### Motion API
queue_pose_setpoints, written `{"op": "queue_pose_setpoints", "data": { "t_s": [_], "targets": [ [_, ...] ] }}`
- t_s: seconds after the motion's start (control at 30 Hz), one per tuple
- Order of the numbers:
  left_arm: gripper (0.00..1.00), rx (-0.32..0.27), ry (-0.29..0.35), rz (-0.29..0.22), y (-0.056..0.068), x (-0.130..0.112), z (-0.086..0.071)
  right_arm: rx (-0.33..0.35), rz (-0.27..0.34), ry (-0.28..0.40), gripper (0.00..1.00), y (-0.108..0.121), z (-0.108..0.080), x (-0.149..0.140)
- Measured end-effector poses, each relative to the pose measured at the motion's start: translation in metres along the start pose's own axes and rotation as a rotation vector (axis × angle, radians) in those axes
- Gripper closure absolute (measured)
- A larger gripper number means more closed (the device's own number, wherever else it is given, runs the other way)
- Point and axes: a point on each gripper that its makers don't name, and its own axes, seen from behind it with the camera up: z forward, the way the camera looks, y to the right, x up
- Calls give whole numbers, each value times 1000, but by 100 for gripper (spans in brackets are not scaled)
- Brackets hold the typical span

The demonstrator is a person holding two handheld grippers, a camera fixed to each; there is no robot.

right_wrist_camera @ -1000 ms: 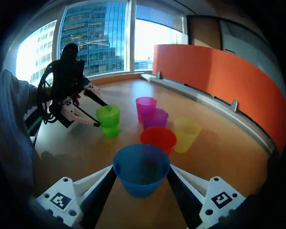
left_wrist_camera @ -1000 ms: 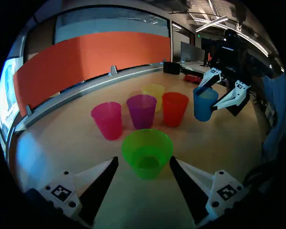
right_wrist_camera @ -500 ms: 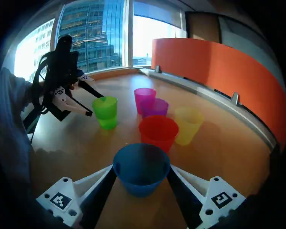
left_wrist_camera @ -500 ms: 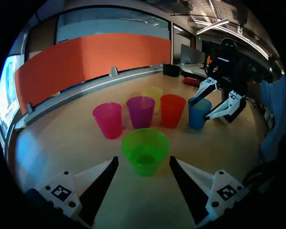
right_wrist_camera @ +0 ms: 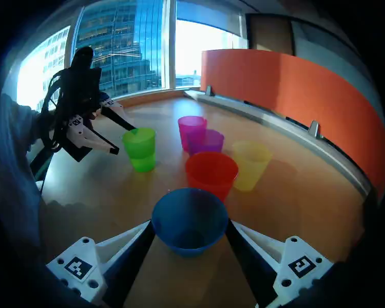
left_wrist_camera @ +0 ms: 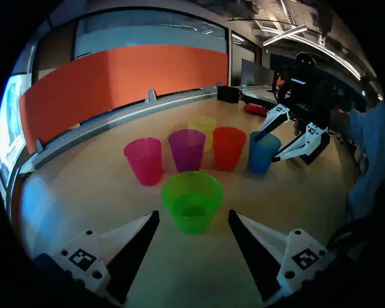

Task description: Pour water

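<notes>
A green cup (left_wrist_camera: 192, 201) stands on the wooden table (left_wrist_camera: 90, 195) just ahead of my left gripper (left_wrist_camera: 192, 213). That gripper is open, with a small gap on each side of the cup. From the right gripper view the left gripper (right_wrist_camera: 123, 139) sits at the green cup (right_wrist_camera: 139, 149). My right gripper (right_wrist_camera: 190, 223) is shut on a blue cup (right_wrist_camera: 190, 220), both fingers against its sides. In the left gripper view the blue cup (left_wrist_camera: 263, 152) rests on the table, beside the red cup (left_wrist_camera: 228, 148), with the right gripper (left_wrist_camera: 267, 148) around it.
Pink (left_wrist_camera: 143, 160), purple (left_wrist_camera: 186, 149) and yellow (left_wrist_camera: 201, 126) cups cluster mid-table with the red one. An orange partition (left_wrist_camera: 120, 77) runs along the table's far edge. A black box (left_wrist_camera: 228, 93) sits at the far end. A person's sleeve (right_wrist_camera: 13, 169) shows behind the left gripper.
The right gripper has lowered the blue cup from the air onto the table beside the red cup. The green cup now sits slightly farther from the left gripper's fingers.
</notes>
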Motion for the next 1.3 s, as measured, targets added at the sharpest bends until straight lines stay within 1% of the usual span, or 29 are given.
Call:
{"op": "queue_pose_setpoints", "data": {
  "t_s": [0.2,0.4,0.6,0.77,0.97,1.07,1.3],
  "targets": [
    [0,17,9,3,0,-1,-11,-22,-2,-1,0,-3,-14,-7],
    [0,50,33,2,-1,0,-26,-58,4,3,0,-6,-32,-17],
    [0,92,66,1,-2,4,-41,-103,16,30,0,-8,-52,-21],
    [0,140,99,3,-5,10,-52,-148,32,61,0,-7,-64,-23],
    [0,200,156,12,-8,19,-66,-224,74,124,1,-2,-79,-17],
    [0,230,184,14,-10,23,-73,-274,94,157,1,4,-88,-14],
    [0,320,253,3,-22,33,-94,-417,146,253,1,26,-109,1]
  ]
}}
